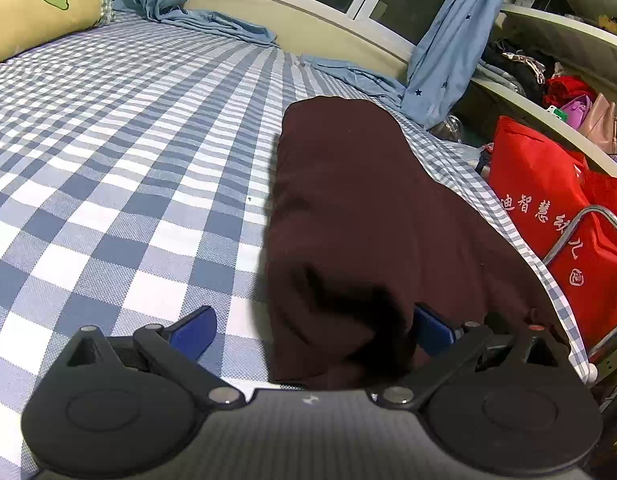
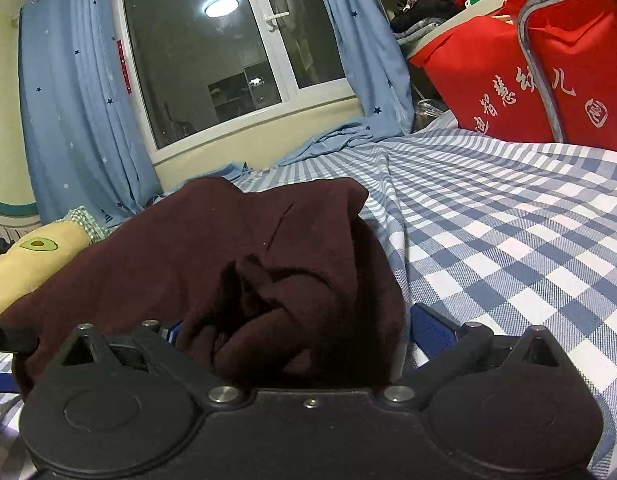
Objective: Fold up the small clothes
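A dark maroon garment (image 1: 360,208) lies on the blue-and-white checked bed sheet (image 1: 128,152), stretching away along the right side of the bed. My left gripper (image 1: 312,330) is open, its jaws wide apart, with the garment's near bunched end lying between the blue pads (image 1: 194,330). In the right wrist view the same garment (image 2: 212,248) is heaped and bunched between my right gripper's (image 2: 300,332) open jaws; the left pad (image 2: 173,330) is mostly hidden by cloth. The left gripper's tip (image 2: 4,338) shows at the far left edge.
A yellow avocado pillow (image 1: 36,12) lies at the bed's far left. Blue star curtains (image 1: 448,52) hang by the window (image 2: 212,56). A red bag with white characters (image 1: 548,200) and a metal frame (image 1: 580,224) stand beside the bed's right edge. Cluttered shelves (image 1: 548,80) are behind.
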`<state>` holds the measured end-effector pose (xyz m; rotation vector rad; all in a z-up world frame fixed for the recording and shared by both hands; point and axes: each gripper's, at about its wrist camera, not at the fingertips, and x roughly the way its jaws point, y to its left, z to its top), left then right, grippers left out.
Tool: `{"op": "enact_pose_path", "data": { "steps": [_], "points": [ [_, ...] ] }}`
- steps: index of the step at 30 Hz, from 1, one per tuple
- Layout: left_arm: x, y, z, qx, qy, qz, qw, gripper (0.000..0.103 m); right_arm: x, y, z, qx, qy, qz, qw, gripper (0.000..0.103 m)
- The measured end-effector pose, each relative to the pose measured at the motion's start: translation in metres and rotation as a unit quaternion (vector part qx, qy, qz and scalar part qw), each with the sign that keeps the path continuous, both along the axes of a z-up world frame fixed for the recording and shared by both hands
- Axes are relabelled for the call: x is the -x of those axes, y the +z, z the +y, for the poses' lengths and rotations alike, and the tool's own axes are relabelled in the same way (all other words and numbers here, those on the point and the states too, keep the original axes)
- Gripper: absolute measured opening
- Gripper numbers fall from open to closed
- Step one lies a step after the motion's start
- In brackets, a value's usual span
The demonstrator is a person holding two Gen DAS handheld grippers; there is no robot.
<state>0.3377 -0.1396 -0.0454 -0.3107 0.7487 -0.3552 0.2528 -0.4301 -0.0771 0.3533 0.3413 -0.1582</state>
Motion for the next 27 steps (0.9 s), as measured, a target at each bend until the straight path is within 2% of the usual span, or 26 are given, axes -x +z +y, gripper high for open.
{"op": "enact_pose_path", "data": {
  "steps": [6,9,15,19,23,25,27],
  "points": [
    [0.000,0.001,-0.002,0.003,0.004,0.005,1.0000,0.103,0.002,-0.001,-0.001,-0.003,0.002,-0.005,1.000,0.102],
    [-0.001,0.004,-0.003,-0.006,0.001,0.001,1.0000,0.103,-0.001,0.002,-0.003,-0.004,0.007,0.005,1.000,0.103],
    [-0.001,0.003,-0.002,0.004,0.004,0.010,0.9999,0.103,-0.003,0.021,-0.011,-0.016,0.029,0.045,0.998,0.103],
    [-0.001,0.002,0.000,0.009,0.000,0.010,0.9999,0.103,0.011,0.038,-0.018,-0.005,0.022,0.021,1.000,0.103],
    [0.000,0.001,0.000,0.009,-0.003,0.007,0.9999,0.103,0.003,0.056,-0.027,0.024,0.020,0.009,0.999,0.103],
    [-0.001,0.002,-0.001,0.002,-0.010,0.002,0.9999,0.103,-0.008,0.065,-0.038,0.031,0.039,0.005,0.999,0.103],
    [-0.004,0.004,-0.002,-0.005,-0.022,0.001,0.9997,0.103,-0.029,0.071,-0.054,0.015,0.074,0.015,0.997,0.103]
  ]
}}
